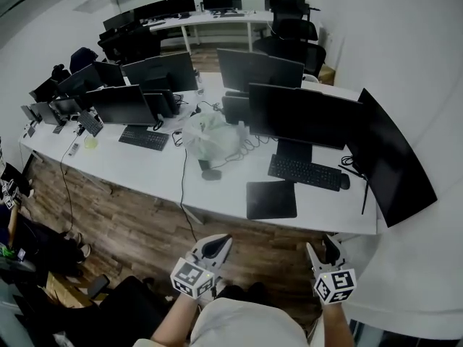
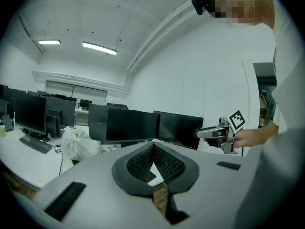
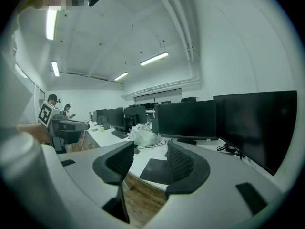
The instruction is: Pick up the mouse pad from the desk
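The black mouse pad (image 1: 271, 199) lies flat near the front edge of the white desk (image 1: 145, 168), in front of a black keyboard (image 1: 304, 172). Both grippers hover over the wooden floor, short of the desk edge. My left gripper (image 1: 217, 246) is left of the pad, jaws together with nothing between them (image 2: 153, 147). My right gripper (image 1: 322, 250) is nearer the pad's right side and stands open and empty (image 3: 148, 151). In the right gripper view the mouse pad (image 3: 155, 171) shows through the gap between the jaws, still some way off.
Several dark monitors (image 1: 304, 114) line the desk behind the pad. A white plastic bag (image 1: 210, 136), cables and a small dark mouse (image 1: 211, 174) lie left of it, another mouse (image 1: 345, 181) by the keyboard. A seated person (image 1: 14, 230) is at the far left.
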{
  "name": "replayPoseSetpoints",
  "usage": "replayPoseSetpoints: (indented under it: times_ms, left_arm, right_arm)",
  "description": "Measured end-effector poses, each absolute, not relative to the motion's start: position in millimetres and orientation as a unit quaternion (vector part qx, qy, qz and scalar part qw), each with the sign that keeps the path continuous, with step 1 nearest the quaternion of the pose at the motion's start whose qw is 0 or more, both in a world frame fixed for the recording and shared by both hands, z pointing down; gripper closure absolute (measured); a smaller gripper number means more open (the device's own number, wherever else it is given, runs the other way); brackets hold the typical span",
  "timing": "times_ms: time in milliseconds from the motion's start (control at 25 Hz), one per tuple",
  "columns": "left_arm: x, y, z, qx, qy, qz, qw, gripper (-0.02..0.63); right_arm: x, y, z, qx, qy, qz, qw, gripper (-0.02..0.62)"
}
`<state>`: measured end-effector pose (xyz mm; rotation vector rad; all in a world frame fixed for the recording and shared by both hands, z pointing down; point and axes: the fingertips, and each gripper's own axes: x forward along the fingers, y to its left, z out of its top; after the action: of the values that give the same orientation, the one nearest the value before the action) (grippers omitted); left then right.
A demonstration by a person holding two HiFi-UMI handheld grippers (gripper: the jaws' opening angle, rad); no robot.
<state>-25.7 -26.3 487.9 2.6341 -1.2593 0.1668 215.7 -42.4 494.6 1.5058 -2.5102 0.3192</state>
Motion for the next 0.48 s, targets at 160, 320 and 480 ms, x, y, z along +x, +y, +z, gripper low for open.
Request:
replayPoseSetpoints:
  times_ms: [160, 320, 480]
  left_arm:
    - [-24.8, -46.2, 496.1, 0.891, -0.434, 0.061, 0.116, 0.589]
    - [-26.2, -70.0, 503.4, 0.89, -0.434, 0.068, 0.119, 0.589]
    - [-27.5, -97.7, 513.2, 0.893, -0.428, 0.075, 0.121, 0.589]
  right_arm:
    - [218.6, -66.2, 503.0, 0.507, -0.848, 0.119, 0.1, 0.359]
    - [217.4, -90.3, 511.2, 0.508, -0.846, 0.125, 0.105, 0.356]
    - [215.0, -113.7, 524.3, 0.512, -0.841, 0.134, 0.112, 0.354]
